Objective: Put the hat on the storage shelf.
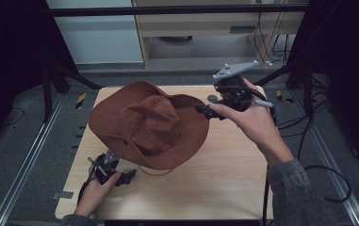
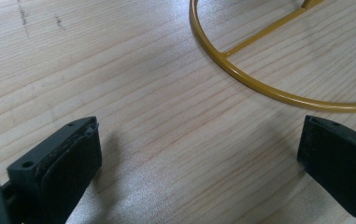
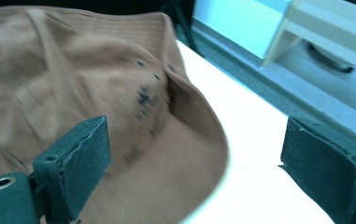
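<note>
A brown wide-brimmed hat (image 1: 149, 125) sits tilted over the middle of the wooden table (image 1: 224, 183), on a yellow wire stand whose base ring (image 1: 154, 172) peeks out under its near brim. My left gripper (image 1: 129, 176) rests low on the table at the near left, open, with nothing between its jaws. In the left gripper view (image 2: 199, 144) it looks at bare wood and at the base ring (image 2: 241, 77). My right gripper (image 1: 204, 109) hovers at the hat's far right brim. It stands open (image 3: 194, 140), with the hat (image 3: 73, 93) spread just ahead of and below its jaws.
A pale wooden cabinet (image 1: 215, 28) stands beyond the table's far edge. Black frame legs (image 1: 50, 80) flank both far corners. Cables (image 1: 328, 179) trail over the floor on the right. Metal rails (image 1: 24, 165) run along both sides of the table.
</note>
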`<state>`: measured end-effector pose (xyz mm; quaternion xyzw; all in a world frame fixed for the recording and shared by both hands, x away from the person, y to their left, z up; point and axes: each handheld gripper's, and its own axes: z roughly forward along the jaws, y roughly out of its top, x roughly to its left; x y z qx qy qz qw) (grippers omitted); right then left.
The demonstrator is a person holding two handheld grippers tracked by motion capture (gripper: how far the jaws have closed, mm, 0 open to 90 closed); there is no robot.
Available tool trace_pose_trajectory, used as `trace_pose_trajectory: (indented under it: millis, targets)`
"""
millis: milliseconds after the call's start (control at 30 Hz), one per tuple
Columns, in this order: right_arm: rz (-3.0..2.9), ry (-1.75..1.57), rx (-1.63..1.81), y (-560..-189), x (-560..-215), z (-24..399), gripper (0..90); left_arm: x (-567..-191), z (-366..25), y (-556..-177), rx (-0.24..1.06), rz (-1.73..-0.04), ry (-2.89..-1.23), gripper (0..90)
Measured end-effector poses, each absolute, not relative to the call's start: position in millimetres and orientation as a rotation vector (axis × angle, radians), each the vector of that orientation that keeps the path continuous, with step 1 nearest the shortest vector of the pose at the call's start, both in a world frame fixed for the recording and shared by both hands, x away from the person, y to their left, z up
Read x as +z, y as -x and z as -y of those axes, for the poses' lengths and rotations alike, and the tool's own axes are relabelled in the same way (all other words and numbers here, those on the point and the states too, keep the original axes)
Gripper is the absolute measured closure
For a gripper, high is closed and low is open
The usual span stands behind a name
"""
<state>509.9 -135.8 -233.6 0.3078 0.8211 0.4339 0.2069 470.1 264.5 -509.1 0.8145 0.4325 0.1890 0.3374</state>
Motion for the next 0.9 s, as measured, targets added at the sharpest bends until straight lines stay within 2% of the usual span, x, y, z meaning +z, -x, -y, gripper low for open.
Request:
trace_pose_trajectory:
  millis: [267,400,433,467,700,800,900]
  targets:
    - [-2.209,-0.957,1.185,-487,-281,176,9.5,-509,-265,-470,0.488,-1.127,-2.125,0.0]
    - [-2.219,-1.009,1.143,-479,-325,189,10.0,-509,-265,-470,0.490,-1.127,-2.126,0.0]
    - [-2.230,-1.040,1.128,-476,-346,193,10.5,-509,-265,-470,0.489,-1.127,-2.127,0.0]
    - [-2.230,-1.040,1.128,-476,-346,193,10.5,-509,-265,-470,0.490,-1.127,-2.126,0.0]
    - [-2.290,-1.169,1.002,-472,-430,200,10.3,-509,-265,-470,0.489,-1.126,-2.126,0.0]
    - [-2.288,-1.215,1.033,-473,-454,200,10.3,-509,-265,-470,0.488,-1.124,-2.130,0.0]
    - [-2.286,-1.237,1.035,-473,-463,200,10.4,-509,-265,-470,0.489,-1.127,-2.125,0.0]
